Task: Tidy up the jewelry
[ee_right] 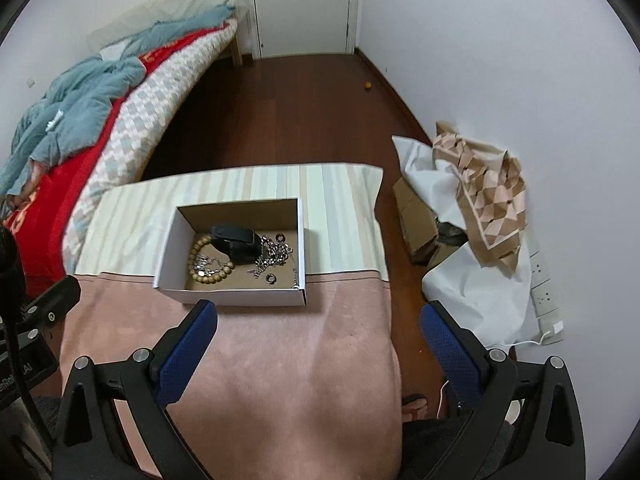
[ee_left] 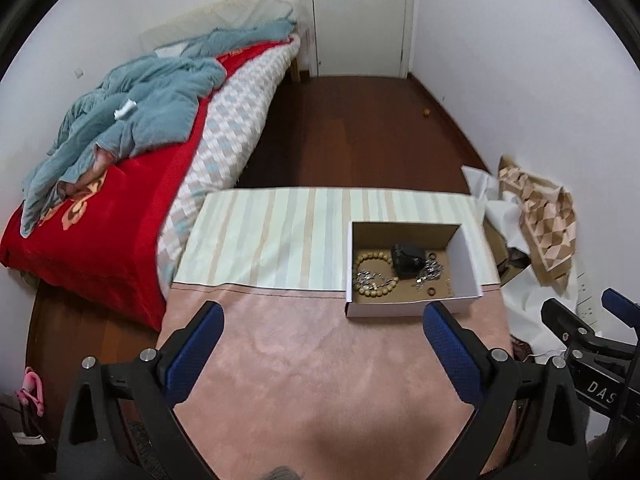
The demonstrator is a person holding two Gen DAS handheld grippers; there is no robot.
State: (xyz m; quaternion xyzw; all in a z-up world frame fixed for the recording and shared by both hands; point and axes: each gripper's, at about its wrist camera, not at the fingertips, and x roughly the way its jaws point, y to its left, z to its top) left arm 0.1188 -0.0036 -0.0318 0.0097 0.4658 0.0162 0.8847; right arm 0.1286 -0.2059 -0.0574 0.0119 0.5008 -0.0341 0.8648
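From the left wrist camera, the left gripper (ee_left: 322,326) hangs over the pink part of the bench (ee_left: 280,360), its blue-padded fingers spread wide with nothing between them. The cardboard box (ee_left: 408,309) sits on the bench just beyond the right-hand finger, straddling the seam where pink meets striped cloth. Inside the box lie a wooden bead bracelet (ee_left: 374,276), a black watch (ee_left: 408,262), a tangle of silver chain (ee_left: 430,270) and a small dark ring (ee_left: 431,290). The bed (ee_left: 120,208) stands left of the box, and crumpled patterned paper (ee_left: 548,220) lies to its right.

From the right wrist camera, the right gripper (ee_right: 318,322) is likewise spread wide and empty, hovering near the bench's right edge. The box is just past its left-hand finger, with the bracelet (ee_right: 208,260), watch (ee_right: 236,242), chain (ee_right: 274,252) and ring (ee_right: 271,278) inside. The door (ee_right: 304,4) stands far beyond the box.
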